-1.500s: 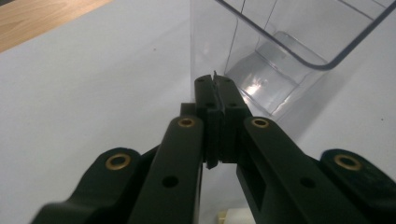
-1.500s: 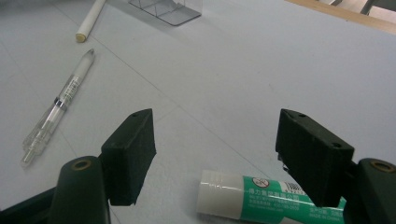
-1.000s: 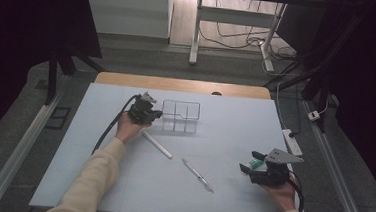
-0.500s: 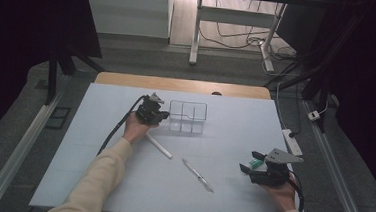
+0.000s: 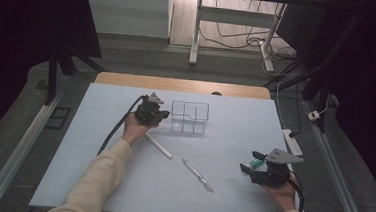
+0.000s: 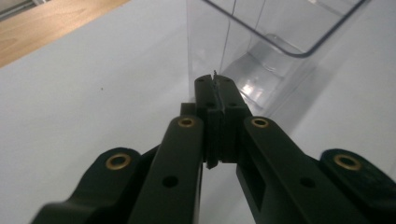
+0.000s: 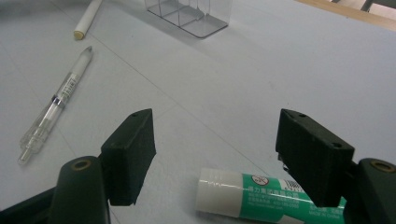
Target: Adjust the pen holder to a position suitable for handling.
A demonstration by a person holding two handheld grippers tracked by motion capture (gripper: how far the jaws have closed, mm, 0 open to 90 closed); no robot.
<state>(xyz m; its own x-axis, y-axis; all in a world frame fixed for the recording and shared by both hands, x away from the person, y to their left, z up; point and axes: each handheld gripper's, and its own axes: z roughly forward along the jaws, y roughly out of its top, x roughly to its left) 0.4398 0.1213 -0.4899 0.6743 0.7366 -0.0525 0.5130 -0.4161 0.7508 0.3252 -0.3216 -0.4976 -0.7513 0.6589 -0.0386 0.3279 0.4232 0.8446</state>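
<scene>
A clear plastic organizer box (image 5: 190,117) with compartments stands at the table's far middle. My left gripper (image 5: 164,115) is shut just left of it, and its tips (image 6: 218,81) sit at the box's near corner wall (image 6: 261,51). Whether they touch it I cannot tell. My right gripper (image 5: 251,161) rests near the front right and is open. A green and white glue stick (image 7: 252,198) lies on the table between its spread jaws (image 7: 217,140), and the pads are off it.
A clear pen (image 5: 197,175) lies in the front middle, also in the right gripper view (image 7: 58,100). A white stick-shaped marker (image 5: 159,146) lies just below the left hand. A wooden edge (image 5: 182,84) runs behind the pale table sheet (image 5: 235,119). A power strip (image 5: 293,141) lies at the right.
The left gripper and the clear box have both shifted a little to the right. The right gripper has stayed where it was.
</scene>
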